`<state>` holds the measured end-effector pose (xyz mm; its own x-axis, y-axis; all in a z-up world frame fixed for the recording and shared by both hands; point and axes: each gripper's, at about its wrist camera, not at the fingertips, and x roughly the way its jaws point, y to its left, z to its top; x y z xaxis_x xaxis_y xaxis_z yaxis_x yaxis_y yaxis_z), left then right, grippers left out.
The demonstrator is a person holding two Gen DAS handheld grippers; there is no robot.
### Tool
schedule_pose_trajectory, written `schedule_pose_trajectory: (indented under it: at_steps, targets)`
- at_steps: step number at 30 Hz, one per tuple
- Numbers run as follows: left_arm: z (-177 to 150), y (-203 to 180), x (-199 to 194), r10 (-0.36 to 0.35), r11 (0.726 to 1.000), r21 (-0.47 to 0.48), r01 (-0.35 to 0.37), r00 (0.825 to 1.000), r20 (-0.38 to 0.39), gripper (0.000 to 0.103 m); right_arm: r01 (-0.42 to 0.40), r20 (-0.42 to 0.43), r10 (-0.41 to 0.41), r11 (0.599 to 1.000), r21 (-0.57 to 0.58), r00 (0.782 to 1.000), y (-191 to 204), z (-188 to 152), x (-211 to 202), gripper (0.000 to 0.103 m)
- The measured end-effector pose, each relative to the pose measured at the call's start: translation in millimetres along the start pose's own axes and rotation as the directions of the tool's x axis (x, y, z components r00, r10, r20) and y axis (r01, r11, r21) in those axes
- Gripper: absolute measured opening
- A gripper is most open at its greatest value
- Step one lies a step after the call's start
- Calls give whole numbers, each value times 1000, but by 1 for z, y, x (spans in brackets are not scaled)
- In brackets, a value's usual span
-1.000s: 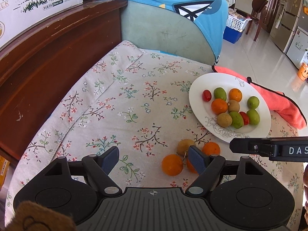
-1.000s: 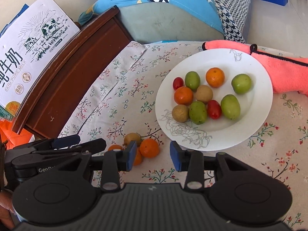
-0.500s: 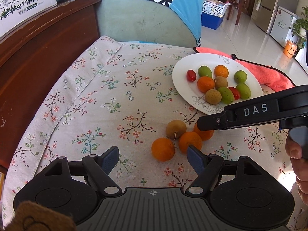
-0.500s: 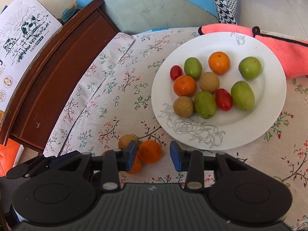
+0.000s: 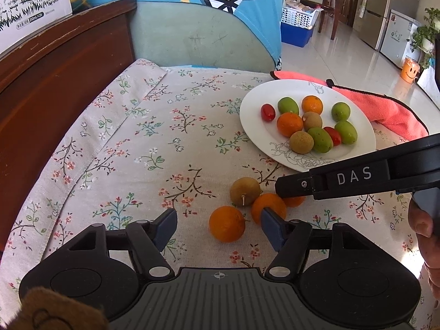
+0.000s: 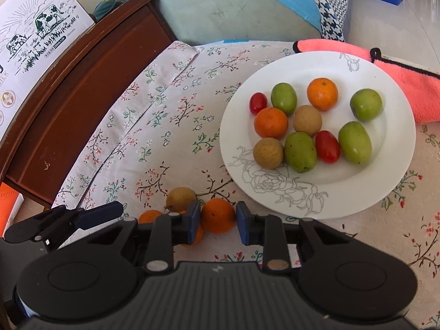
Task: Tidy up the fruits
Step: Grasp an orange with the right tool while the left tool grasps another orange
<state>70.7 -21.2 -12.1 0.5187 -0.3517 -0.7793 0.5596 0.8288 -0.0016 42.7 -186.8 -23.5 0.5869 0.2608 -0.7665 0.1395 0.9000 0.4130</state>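
My right tongs (image 6: 216,218) are closing around one small round orange tangerine (image 6: 218,215); whether the pads already press it, I cannot tell. My left tongs (image 5: 218,228) are also closing, still free, around another tangerine (image 5: 227,223) on the flowered table (image 5: 154,148). Both belong on the white plate (image 6: 390,170) nearby.

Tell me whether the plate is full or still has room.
Still has room. The white plate holds ten small fruits clustered near its middle, with bare rim and floor showing around them.
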Motion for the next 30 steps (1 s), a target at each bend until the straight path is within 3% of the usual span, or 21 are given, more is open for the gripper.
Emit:
schedule_pose_trajectory:
  at_steps: [3, 18, 24, 30]
  targets:
    - [0, 1, -1, -29, 1000, -4, 29, 1000, -9, 53, -5, -3, 5, 1000, 8, 1000, -1, 1, 0, 28]
    - [-2, -2, 13, 19, 999, 47, -18, 999, -35, 51, -6, -16, 7, 999, 42, 1000, -7, 3, 0, 29]
    - [-2, -2, 14, -23, 999, 23, 23, 999, -34, 27, -7, -16, 8, 1000, 31, 1000, -6, 3, 0, 29]
    - [2, -2, 4, -28, 1000, 3, 28, 1000, -11, 27, -22, -9, 23, 999, 37, 1000, -5, 5, -4, 29]
